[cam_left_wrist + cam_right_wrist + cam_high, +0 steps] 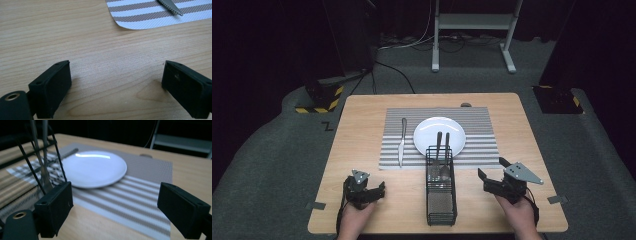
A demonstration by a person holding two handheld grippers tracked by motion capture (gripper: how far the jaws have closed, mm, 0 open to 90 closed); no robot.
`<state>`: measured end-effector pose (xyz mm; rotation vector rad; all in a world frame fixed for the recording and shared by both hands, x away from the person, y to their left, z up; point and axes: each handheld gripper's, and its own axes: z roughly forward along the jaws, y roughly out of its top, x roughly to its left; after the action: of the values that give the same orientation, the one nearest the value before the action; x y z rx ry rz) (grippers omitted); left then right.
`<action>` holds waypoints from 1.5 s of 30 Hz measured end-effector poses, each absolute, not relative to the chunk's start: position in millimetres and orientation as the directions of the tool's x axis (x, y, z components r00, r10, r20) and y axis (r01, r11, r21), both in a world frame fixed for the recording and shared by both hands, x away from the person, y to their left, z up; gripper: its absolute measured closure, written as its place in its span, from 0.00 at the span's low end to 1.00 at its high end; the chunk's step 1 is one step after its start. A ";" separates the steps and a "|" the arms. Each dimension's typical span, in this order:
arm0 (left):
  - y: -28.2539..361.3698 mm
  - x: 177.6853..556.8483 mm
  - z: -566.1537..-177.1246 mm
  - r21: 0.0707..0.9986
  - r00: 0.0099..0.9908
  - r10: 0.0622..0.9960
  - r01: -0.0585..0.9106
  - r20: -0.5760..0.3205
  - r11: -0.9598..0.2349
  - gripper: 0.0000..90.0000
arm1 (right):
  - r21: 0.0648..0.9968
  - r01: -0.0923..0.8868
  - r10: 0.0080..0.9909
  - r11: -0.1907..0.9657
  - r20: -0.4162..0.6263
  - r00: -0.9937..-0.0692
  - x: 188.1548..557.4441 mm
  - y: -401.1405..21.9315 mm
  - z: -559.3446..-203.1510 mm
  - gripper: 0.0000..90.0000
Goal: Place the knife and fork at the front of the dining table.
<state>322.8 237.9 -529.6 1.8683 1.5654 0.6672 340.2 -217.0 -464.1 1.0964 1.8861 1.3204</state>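
Observation:
A white plate (439,134) lies empty on a striped placemat (472,125). To its left on the mat is a knife (402,142), its serrated tip (172,7) showing in the left gripper view. A black wire caddy (441,200) stands at the mat's near edge with a fork (437,150) and a spoon (446,155) in it. My left gripper (364,187) rests open over bare wood (116,85), left of the caddy. To the caddy's right is my right gripper (493,170), open (115,212), facing the plate (95,167) and caddy (25,157).
A small dark round thing (466,105) lies at the mat's far edge. Grey tape tabs (315,205) (557,199) stick out at the table's sides. A white stand frame (472,30) and yellow-black striped bases (319,100) are on the floor beyond.

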 end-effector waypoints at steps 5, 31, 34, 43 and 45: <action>237.7 323.0 -529.7 0.725 0.175 0.985 0.679 -0.004 -0.118 0.10 | 0.955 0.248 0.865 0.164 -0.018 -0.502 347.2 -195.2 -437.1 0.14; 237.4 323.3 -529.8 0.726 0.173 0.985 0.678 -0.005 -0.116 0.09 | 0.964 0.192 0.834 0.187 -0.053 -0.549 376.3 -100.1 -414.8 0.82; 237.4 323.3 -529.8 0.726 0.173 0.985 0.678 -0.005 -0.116 0.09 | 0.962 0.200 0.834 0.184 -0.045 -0.550 379.2 -97.6 -417.1 0.84; 237.6 323.2 -529.7 0.725 0.175 0.985 0.679 -0.004 -0.118 0.09 | 0.967 0.197 0.824 0.161 -0.021 -0.567 381.5 -96.2 -420.8 0.87; 237.6 323.2 -529.7 0.725 0.175 0.985 0.679 -0.004 -0.118 0.09 | 0.967 0.201 0.825 0.156 -0.016 -0.565 381.5 -95.8 -421.6 0.85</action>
<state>323.2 237.6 -529.7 1.8653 1.5658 0.6675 381.5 -95.8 -421.6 0.9730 1.8743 1.4340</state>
